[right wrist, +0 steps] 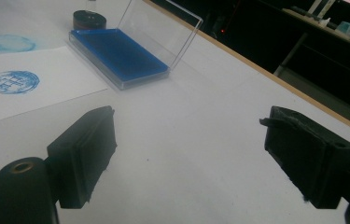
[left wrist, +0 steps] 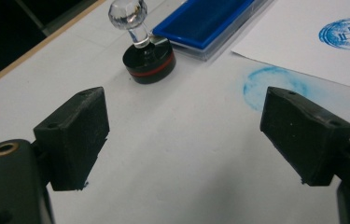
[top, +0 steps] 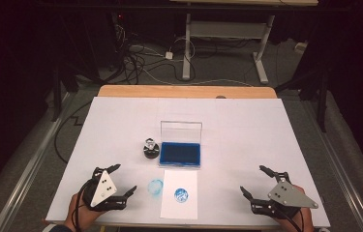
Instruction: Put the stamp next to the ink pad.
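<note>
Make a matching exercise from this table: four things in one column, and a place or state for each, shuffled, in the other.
Things:
1. stamp
2. ink pad
3. paper sheet
4. left gripper

States:
a. open, holding nothing
b. lid raised, blue surface showing
c. bears a sharp blue round print
d. standing upright left of the ink pad

Pairs: 1-d, 2-b, 3-c, 4-a

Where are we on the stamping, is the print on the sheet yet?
Done: the paper sheet carries a round blue print, and the stamp stands upright left of the ink pad. In hand: nothing; left tool and right tool are open. Left: the pad's clear lid stands open; a blue smudge marks the table.
</note>
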{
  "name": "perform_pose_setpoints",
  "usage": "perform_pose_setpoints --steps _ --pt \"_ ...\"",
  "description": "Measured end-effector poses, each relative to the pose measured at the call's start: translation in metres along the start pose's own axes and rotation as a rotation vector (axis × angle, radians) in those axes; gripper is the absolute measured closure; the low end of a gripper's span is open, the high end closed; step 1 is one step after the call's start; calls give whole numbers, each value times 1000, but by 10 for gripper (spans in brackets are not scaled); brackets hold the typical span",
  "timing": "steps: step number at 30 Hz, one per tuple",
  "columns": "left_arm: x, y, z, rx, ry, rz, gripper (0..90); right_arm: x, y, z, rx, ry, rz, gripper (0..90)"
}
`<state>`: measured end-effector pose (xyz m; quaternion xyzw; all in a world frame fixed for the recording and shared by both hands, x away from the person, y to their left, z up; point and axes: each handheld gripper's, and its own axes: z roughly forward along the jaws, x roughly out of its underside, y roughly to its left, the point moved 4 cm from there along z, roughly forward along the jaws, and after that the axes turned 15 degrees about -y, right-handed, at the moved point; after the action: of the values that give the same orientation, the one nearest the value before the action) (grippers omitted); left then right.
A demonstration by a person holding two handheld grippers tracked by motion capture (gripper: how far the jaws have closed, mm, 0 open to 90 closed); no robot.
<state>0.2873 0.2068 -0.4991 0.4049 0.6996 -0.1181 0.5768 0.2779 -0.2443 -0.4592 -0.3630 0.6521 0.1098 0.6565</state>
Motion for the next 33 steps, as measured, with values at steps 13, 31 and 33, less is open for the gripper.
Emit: perform_pose_setpoints --steps 13,31,33 --pt "12 -7 -3 12 55 -15 146 5 4 -4 -10 5 12 159" --pt "13 -4 -6 11 41 -21 146 1 7 -6 -12 -3 0 167" --pt "13 -4 -6 9 41 -22 146 0 7 -6 -13 -4 -3 168"
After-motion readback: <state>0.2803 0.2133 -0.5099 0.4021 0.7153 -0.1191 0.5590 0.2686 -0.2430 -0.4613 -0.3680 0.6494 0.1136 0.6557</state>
